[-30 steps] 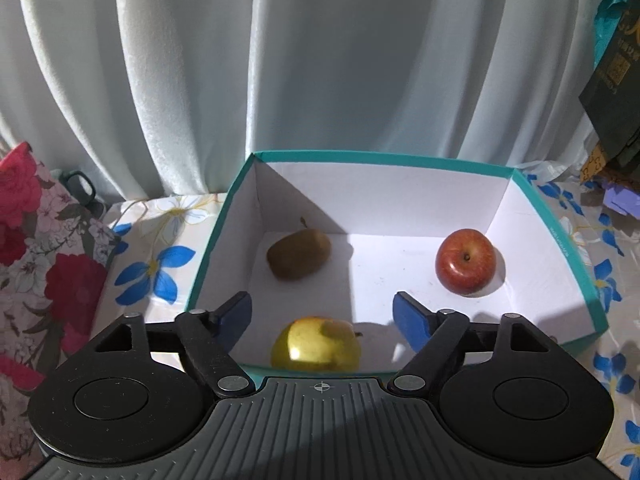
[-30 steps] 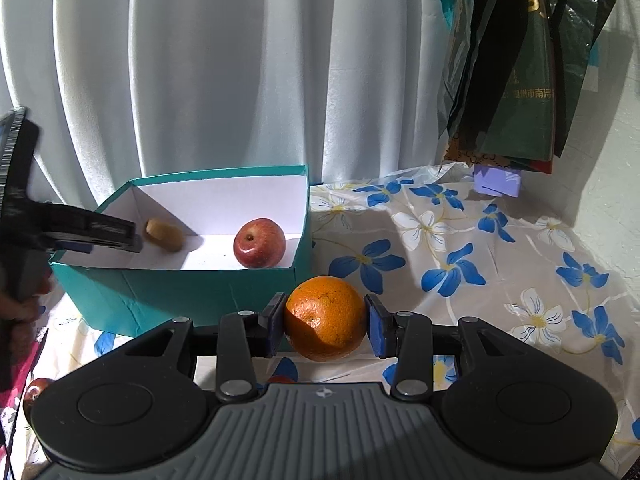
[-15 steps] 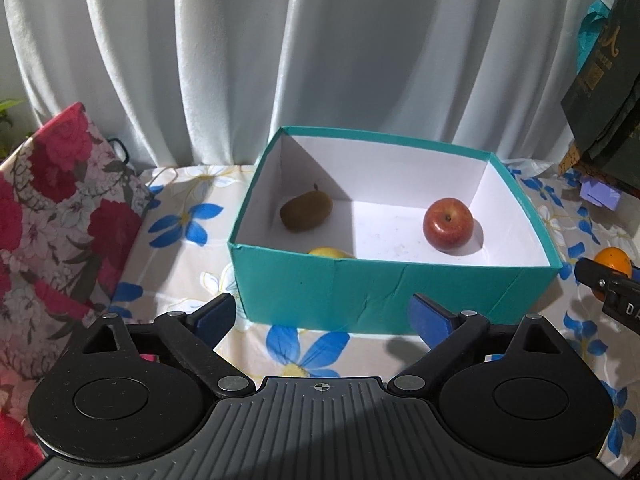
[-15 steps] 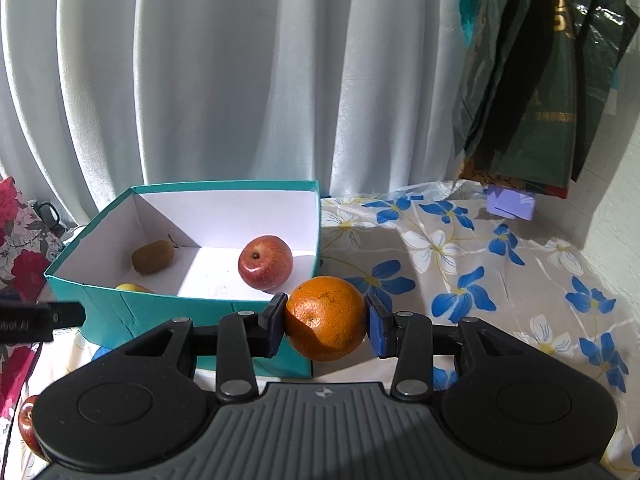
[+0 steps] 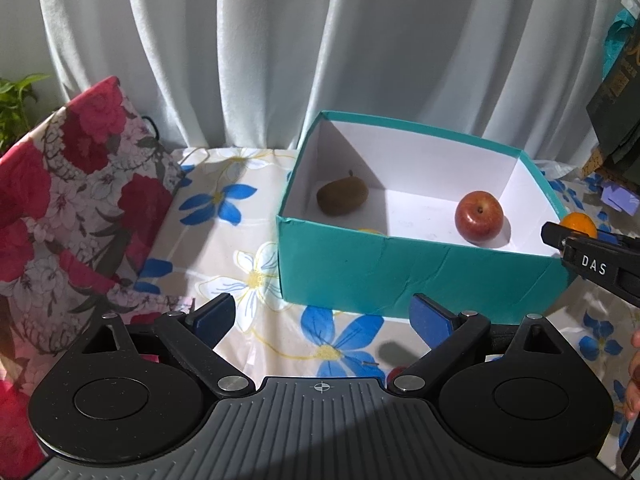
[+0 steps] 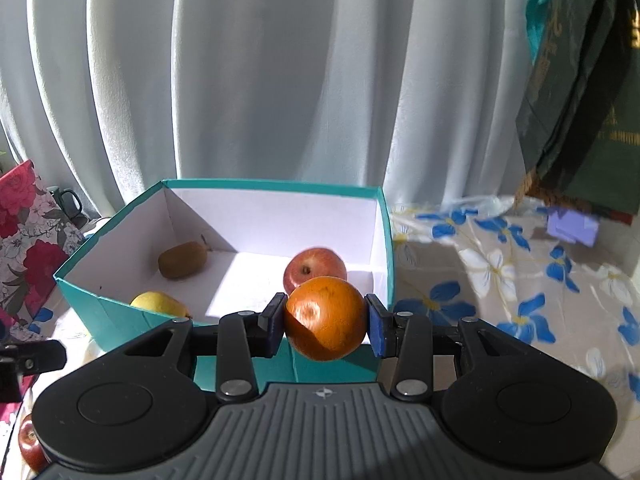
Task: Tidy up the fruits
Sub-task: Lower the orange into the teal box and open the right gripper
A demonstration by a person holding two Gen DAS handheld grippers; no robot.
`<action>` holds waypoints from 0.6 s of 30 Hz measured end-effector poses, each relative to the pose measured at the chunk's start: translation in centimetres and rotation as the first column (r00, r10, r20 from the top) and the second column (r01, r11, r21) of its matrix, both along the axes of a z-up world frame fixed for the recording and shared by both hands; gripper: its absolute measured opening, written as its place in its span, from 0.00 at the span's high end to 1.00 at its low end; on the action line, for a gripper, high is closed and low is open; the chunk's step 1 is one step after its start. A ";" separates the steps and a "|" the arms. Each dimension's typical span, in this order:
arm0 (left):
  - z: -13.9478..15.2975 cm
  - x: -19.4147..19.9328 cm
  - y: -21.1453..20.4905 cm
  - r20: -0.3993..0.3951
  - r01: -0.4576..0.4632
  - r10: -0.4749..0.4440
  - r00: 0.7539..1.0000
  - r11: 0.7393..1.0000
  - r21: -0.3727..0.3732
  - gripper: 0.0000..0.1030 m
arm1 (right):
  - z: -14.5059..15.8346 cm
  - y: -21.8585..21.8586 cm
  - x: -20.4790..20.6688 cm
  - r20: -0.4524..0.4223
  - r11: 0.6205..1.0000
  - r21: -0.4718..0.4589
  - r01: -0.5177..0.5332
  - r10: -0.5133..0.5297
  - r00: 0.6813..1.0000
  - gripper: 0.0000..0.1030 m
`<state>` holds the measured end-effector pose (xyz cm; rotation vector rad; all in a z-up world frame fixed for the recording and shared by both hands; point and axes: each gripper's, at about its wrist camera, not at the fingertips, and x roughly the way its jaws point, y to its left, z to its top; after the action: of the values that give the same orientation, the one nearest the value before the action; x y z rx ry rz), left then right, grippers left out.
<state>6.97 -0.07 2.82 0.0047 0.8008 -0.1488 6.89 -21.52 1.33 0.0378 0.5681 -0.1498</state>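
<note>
Sitting on the flowered tablecloth point(image 5: 248, 216), the teal cardboard box point(image 5: 400, 276) is open at the top and white inside. From left to right it holds a brown kiwi point(image 5: 342, 197) near the back left corner, a yellow pear point(image 6: 160, 304) against the near wall, seen clearly only from the right wrist, and a red apple point(image 5: 479, 216) toward the right end; the three lie well apart from one another. The left gripper point(image 5: 320, 320) hangs in front of the box above the cloth, its blue pads spread wide with nothing between them. The right gripper point(image 6: 325, 323) is clamped on an orange point(image 6: 325, 323), both pads pressing its sides, and holds it just above the near right corner of the box, in front of the apple. In the left wrist view that orange point(image 5: 578, 225) shows at the far right edge, just past the box's right end, behind the black finger marked DAS. Left of the box, a red-and-pink floral cushion point(image 5: 68, 208) leans at the table's edge, with green leaves point(image 5: 16, 108) behind it. A second small red fruit point(image 6: 30, 446) lies on the cloth at the lower left of the right wrist view; what kind, I cannot tell. White pleated curtains point(image 6: 248, 80) fill the background, and dark green bags point(image 6: 580, 100) hang at the right above a small lilac object point(image 6: 572, 228).
</note>
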 end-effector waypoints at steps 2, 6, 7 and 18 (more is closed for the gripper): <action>0.0 -0.1 0.3 -0.001 -0.006 0.006 1.000 1.000 -0.001 0.06 | -0.1 0.0 0.7 -0.006 1.000 0.005 -0.006 0.006 1.000 0.61; -0.2 -0.2 0.9 -0.007 -0.024 0.024 1.000 1.000 0.000 0.06 | -0.9 -0.1 2.3 -0.031 0.999 0.018 -0.026 0.027 0.999 0.61; -0.3 -0.2 1.1 -0.014 -0.027 0.027 1.000 1.000 0.003 0.06 | -1.3 -0.2 2.7 -0.047 0.999 0.024 -0.026 0.027 0.999 0.61; -1.1 -0.8 1.8 -0.042 -0.039 0.041 0.998 0.999 0.033 0.06 | -2.7 -0.4 4.2 -0.079 0.999 0.032 -0.020 0.022 0.997 0.60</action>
<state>6.15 1.77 1.72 0.0160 0.8455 -0.0983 11.13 -21.88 -1.34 0.0566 0.6498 -0.1224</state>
